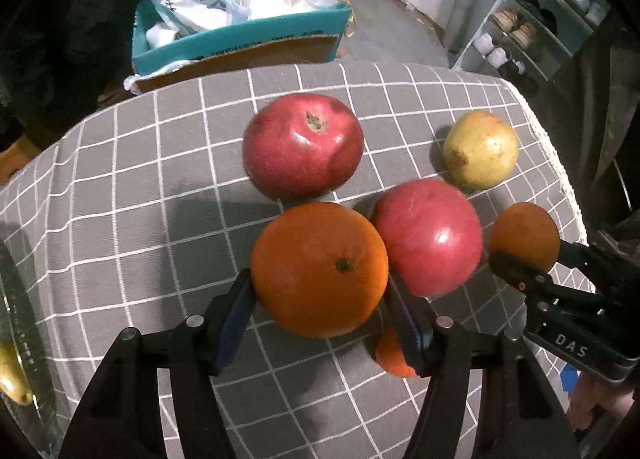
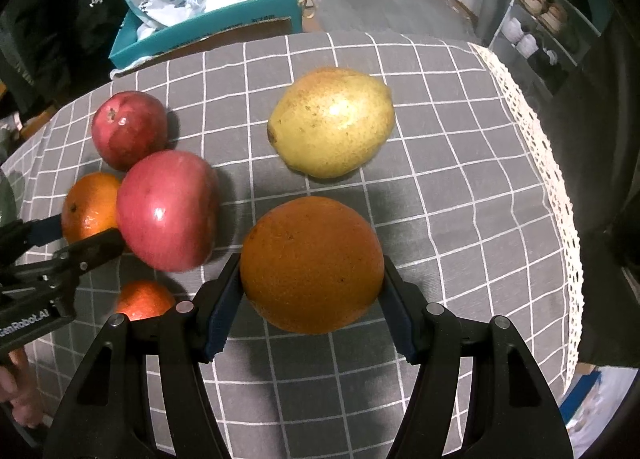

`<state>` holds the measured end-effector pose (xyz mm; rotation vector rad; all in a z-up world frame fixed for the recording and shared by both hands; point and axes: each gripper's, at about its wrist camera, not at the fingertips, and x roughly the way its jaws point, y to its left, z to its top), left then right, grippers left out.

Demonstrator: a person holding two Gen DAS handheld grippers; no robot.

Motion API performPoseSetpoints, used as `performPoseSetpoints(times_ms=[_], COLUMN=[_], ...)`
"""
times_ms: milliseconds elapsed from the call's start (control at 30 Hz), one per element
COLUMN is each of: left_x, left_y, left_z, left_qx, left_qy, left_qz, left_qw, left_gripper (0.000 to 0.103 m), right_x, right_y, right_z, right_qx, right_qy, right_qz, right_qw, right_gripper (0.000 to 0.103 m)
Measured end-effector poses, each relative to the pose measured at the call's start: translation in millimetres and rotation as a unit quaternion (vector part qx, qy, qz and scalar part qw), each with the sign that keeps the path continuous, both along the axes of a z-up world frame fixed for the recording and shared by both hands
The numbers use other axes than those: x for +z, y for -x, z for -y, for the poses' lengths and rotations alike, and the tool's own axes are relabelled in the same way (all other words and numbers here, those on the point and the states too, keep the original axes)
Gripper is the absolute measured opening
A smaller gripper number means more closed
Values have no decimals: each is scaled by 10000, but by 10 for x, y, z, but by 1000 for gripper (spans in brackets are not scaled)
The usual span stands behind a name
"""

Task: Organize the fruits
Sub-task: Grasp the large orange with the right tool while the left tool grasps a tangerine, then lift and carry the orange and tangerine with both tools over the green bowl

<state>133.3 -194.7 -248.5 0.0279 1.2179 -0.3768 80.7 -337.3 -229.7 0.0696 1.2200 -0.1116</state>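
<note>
Three oranges on show: one [image 1: 320, 269] clamped between the left fingers [image 1: 236, 315], one [image 2: 312, 263] pinched between the right fingers [image 2: 222, 311], and a third [image 1: 394, 357] tucked low behind the left pair's right finger. Two red pomegranates: one [image 1: 303, 147] straight ahead of the left fingers, one [image 1: 427, 237] just right of them. And a single yellow-green fruit [image 2: 332, 122], dead ahead of the right fingers.
</note>
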Motion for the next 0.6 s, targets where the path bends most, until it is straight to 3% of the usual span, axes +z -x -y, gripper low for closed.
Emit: performPoseSetpoints(times_ms=[600], left_x=[537], left_y=[339], left_z=[-360], left_qx=[274], left_qy=[16], left_qz=[573], left_qw=[9980], left_gripper=[66], right_x=[564], right_y=[117], right_z=[-319], right_qx=[388], right_qy=[165], right_qz=[709], right_qw=[9966], right_gripper=[65])
